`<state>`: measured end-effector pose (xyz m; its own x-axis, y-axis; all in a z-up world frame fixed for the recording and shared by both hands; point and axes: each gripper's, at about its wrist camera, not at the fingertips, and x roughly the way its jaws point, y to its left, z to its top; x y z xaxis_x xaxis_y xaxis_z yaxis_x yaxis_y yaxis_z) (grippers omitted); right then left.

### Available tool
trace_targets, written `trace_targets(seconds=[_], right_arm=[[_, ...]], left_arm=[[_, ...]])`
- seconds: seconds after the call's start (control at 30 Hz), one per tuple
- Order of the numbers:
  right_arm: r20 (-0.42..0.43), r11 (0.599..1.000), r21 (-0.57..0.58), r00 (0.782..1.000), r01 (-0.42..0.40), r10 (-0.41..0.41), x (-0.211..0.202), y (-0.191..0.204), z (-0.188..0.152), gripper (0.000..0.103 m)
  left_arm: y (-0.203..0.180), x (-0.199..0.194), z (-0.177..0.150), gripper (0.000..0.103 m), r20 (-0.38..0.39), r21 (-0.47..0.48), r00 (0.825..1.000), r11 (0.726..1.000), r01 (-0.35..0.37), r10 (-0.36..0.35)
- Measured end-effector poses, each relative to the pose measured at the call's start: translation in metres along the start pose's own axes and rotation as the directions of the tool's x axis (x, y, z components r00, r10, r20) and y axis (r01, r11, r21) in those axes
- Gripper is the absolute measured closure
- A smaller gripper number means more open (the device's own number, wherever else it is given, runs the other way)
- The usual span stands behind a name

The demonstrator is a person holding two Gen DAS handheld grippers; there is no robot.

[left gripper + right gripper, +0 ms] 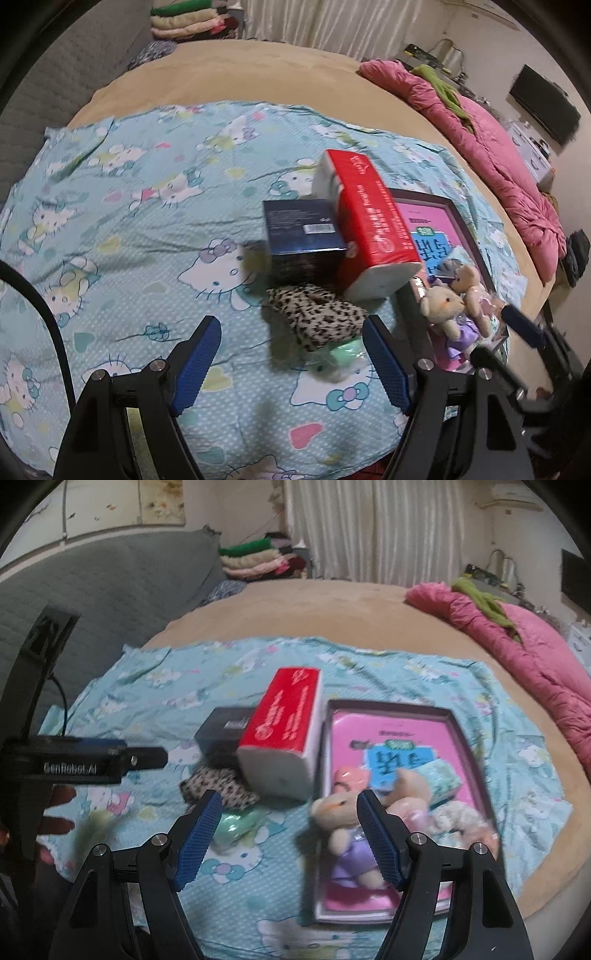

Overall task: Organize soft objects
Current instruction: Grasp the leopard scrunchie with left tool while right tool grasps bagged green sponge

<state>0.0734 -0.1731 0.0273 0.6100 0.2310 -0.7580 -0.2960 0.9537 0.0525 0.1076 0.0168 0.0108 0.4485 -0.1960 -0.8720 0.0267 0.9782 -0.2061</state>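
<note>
My left gripper (pixel 291 319) hangs open just above a leopard-print soft piece (pixel 314 317) and a pale green soft item in clear wrap (pixel 343 354); nothing is between its pads. My right gripper (pixel 289 794) is also open and empty, over the sheet beside a shallow box (pixel 461 731) with a pink floor. A teddy bear in purple (pixel 343 819) lies in that box, partly behind the right finger, with a second bear (pixel 471 284) and a green patterned pack (pixel 439 775). The left gripper (pixel 147 757) shows side-on at the left of the right wrist view.
A red tissue pack (pixel 369 221) leans on a dark box (pixel 303 236) just beyond the leopard piece. All lie on a cartoon-cat sheet (pixel 147 221) over a beige bed. A pink quilt (pixel 498 147) runs along the right edge; folded blankets (pixel 255 559) are stacked at the back.
</note>
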Motion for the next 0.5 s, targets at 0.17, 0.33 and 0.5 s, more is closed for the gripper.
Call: trace_targets(seconds=[0.17, 0.33, 0.5], right_arm=[[-0.040, 0.998, -0.050, 0.999, -0.036, 0.034, 0.016, 0.019, -0.012, 0.026], [-0.072, 0.994, -0.088, 0.996, -0.064, 0.058, 0.032, 0.032, -0.023, 0.026], [-0.114, 0.989, -0.119, 0.991, -0.086, 0.072, 0.053, 0.040, -0.031, 0.026]], left_arm=[[0.011, 0.017, -0.004, 0.025, -0.039, -0.042, 0.999, 0.999, 0.015, -0.017], [0.022, 0.038, -0.005, 0.025, -0.076, -0.103, 0.995, 0.993, 0.061, -0.069], [0.031, 0.058, -0.001, 0.025, -0.111, -0.183, 0.985, 0.977, 0.113, -0.134]])
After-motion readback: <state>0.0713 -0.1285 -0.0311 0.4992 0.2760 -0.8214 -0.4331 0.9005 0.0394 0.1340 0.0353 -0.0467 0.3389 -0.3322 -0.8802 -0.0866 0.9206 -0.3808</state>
